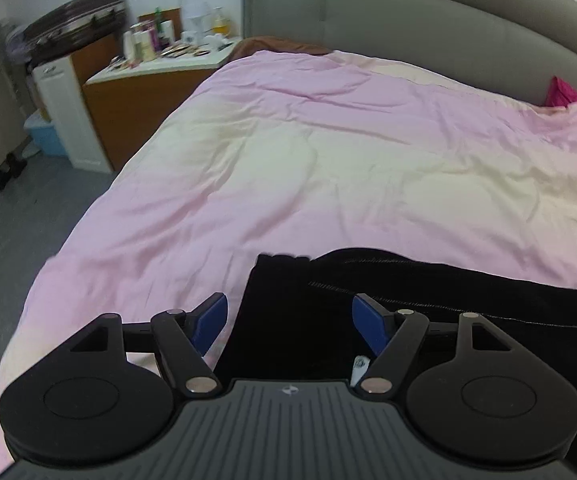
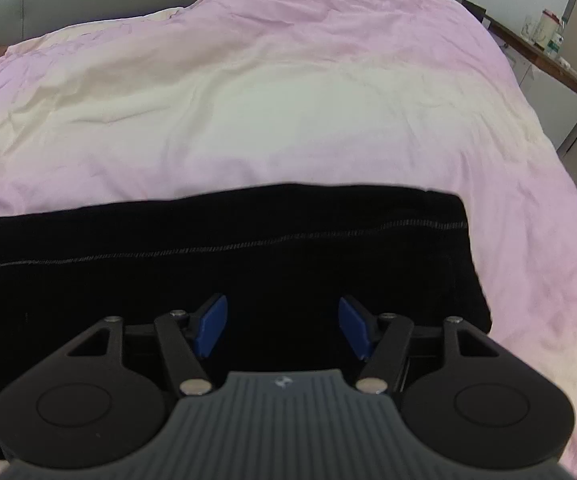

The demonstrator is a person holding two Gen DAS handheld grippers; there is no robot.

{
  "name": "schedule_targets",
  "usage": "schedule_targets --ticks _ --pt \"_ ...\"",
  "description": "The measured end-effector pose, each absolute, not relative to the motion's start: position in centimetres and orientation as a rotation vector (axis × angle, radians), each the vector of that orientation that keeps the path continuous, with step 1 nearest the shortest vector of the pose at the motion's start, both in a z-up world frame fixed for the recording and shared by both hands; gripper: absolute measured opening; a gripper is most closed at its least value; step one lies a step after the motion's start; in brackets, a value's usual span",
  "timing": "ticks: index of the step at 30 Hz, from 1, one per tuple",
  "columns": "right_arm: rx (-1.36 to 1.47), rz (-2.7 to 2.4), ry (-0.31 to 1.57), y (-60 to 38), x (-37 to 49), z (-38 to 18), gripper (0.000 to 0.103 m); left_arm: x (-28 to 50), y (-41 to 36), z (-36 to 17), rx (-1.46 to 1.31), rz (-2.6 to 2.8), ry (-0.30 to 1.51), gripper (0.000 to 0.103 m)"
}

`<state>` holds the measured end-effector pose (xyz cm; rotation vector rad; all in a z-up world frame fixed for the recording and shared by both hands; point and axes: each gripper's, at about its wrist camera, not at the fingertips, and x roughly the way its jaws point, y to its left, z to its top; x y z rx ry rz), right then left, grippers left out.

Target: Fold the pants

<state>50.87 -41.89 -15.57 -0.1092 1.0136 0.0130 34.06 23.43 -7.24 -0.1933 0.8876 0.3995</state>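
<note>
Black pants laid flat across near edge of bed, on pink-and-cream duvet. Folded lengthwise into long band; grey stitched seam running along length. In right wrist view, one end squared off at right, just short of duvet's right slope. In left wrist view, other end with straight vertical edge, rest of band stretching away to right.

Left gripper above that left end, fingers spread wide, blue pads clear of cloth, nothing between them. Left pad over duvet, right pad over pants. Small white tag showing by right finger linkage, on pants; print on it too small to read.

Right gripper over pants near right end, fingers apart at medium width, blue pads not pressing on anything; gap empty.

Small pale logo on grey ribbed body of each gripper, centre top; emblem only, no legible letters.

Bkgd, left wrist view: grey padded headboard, magenta cloth at far right by headboard, brown pillow edge, white-topped cabinet crowded w/ bottles and jars, dark suitcase on white unit, blue tub on grey floor. Labels on bottles blurred, unreadable. Right wrist view: wooden-topped counter w/ jars at far right, writing not legible.
</note>
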Motion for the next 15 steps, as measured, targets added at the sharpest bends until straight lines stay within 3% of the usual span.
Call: schedule_targets --ticks 7,15 --pt "0.077 0.038 1.020 -41.2 42.8 -17.4 0.059 24.7 26.7 -12.5 -0.601 0.508 0.825 0.084" --pt "0.410 0.035 1.014 -38.7 37.8 -20.5 0.059 20.8 28.1 -20.6 -1.131 0.457 0.672 0.085"
